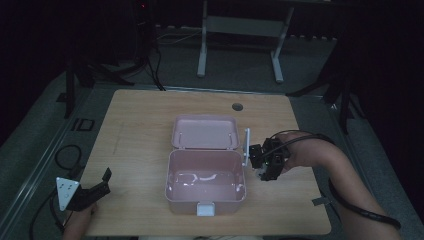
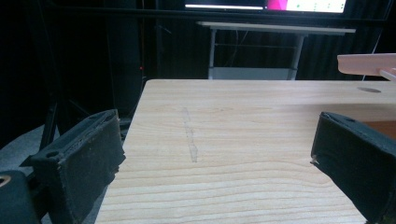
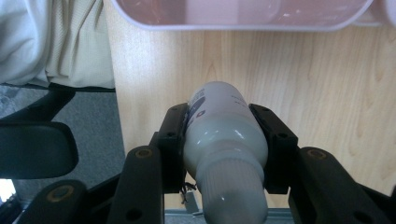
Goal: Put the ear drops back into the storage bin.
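Observation:
A pink plastic box [image 1: 205, 181] stands open in the middle of the wooden table [image 1: 140, 130], its lid [image 1: 205, 132] folded back behind it. My right gripper [image 1: 266, 162] hangs just right of the box and is shut on a white bottle [image 3: 224, 140]. In the right gripper view the jaws clamp the bottle's body near its ribbed cap, and the box rim [image 3: 243, 23] runs along the top. My left gripper [image 1: 95, 190] rests at the table's front left corner with its jaws wide apart. In the left gripper view its pads [image 2: 88, 154] have nothing between them.
A round cable hole [image 1: 237, 106] sits near the table's far edge. A white desk frame [image 1: 240, 45] stands on the floor beyond the table. Cables lie on the floor at the left. A black chair seat [image 3: 37, 149] and pale cloth [image 3: 56, 42] lie past the table edge.

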Available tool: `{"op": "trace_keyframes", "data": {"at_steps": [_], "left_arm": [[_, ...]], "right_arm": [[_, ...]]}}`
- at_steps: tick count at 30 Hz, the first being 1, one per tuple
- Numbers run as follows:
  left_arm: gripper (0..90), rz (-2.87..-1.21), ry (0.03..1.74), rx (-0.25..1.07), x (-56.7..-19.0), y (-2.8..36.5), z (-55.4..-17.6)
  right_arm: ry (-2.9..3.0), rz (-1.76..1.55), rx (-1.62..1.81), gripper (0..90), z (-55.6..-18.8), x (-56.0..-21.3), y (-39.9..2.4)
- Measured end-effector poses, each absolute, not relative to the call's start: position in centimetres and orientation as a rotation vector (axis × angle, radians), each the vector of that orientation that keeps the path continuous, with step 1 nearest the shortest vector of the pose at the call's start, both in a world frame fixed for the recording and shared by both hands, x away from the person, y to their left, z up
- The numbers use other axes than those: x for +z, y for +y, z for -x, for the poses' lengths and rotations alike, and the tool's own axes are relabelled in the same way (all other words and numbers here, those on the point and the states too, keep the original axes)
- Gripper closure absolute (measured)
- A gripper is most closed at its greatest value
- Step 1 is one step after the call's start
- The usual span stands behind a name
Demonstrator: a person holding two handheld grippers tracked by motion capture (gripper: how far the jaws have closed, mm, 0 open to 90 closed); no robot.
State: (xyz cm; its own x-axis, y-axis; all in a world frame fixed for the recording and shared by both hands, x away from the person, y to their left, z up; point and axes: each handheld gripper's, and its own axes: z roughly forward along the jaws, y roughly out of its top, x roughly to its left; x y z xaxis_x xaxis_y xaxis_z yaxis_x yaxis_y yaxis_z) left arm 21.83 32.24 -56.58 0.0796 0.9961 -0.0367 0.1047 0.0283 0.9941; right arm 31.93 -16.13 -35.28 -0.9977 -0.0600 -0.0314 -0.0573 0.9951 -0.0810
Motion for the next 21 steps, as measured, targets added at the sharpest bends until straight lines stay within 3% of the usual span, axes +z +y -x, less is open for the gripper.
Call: {"op": "trace_keyframes", "data": {"at_steps": [21], "left_arm": [[2.3, -1.295, 1.237, 1.072, -56.6, 32.3, -21.8]], "right_arm": [[3.112, 0.263, -0.098, 59.5, -31.6, -36.0, -10.4]]}}
